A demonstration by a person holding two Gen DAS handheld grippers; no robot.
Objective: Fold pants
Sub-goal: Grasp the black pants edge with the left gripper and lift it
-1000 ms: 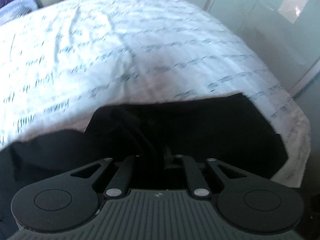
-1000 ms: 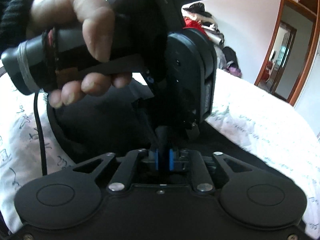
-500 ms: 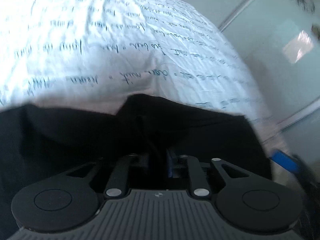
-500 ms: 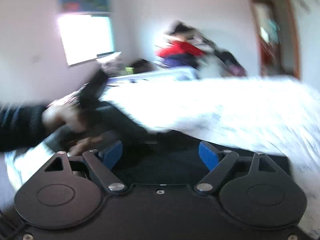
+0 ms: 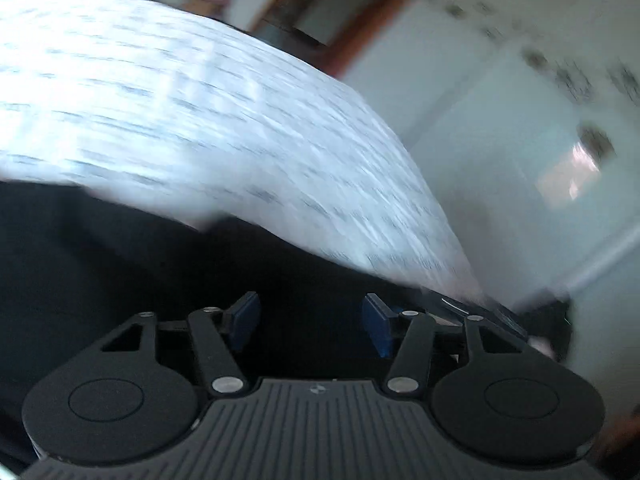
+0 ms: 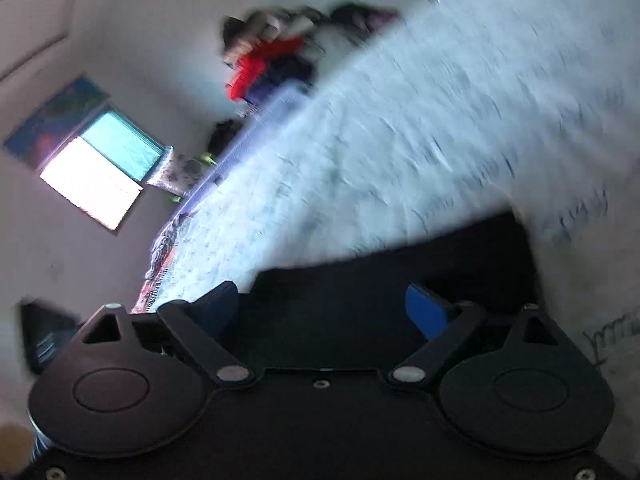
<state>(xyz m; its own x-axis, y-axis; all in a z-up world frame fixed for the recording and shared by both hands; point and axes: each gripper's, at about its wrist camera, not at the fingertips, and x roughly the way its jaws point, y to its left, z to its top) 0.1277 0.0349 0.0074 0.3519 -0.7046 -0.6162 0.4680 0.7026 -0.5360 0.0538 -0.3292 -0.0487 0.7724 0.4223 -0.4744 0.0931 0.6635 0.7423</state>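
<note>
Black pants [image 5: 120, 264] lie on a bed with a white sheet printed with script [image 5: 200, 120]. In the left wrist view my left gripper [image 5: 310, 322] hangs just above the dark cloth, its blue pads [image 5: 244, 316] apart and the jaws opening, with nothing pinched between them. The right wrist view is tilted and blurred. There the black pants [image 6: 420, 264] fill the space ahead of my right gripper [image 6: 324, 312], whose blue pads [image 6: 426, 312] stand wide apart and grip nothing.
The bed's right edge [image 5: 460, 272] drops off beside a pale wardrobe wall [image 5: 520, 140]. A wooden door frame [image 5: 360, 36] stands beyond the bed. A heap of clothes with a red piece [image 6: 264, 64] sits at the bed's far end, below a window [image 6: 92, 184].
Both grippers were shut on the black cloth and have opened and let it go. The right gripper rolled hard and swung away from the left hand; the left one lifted and turned right.
</note>
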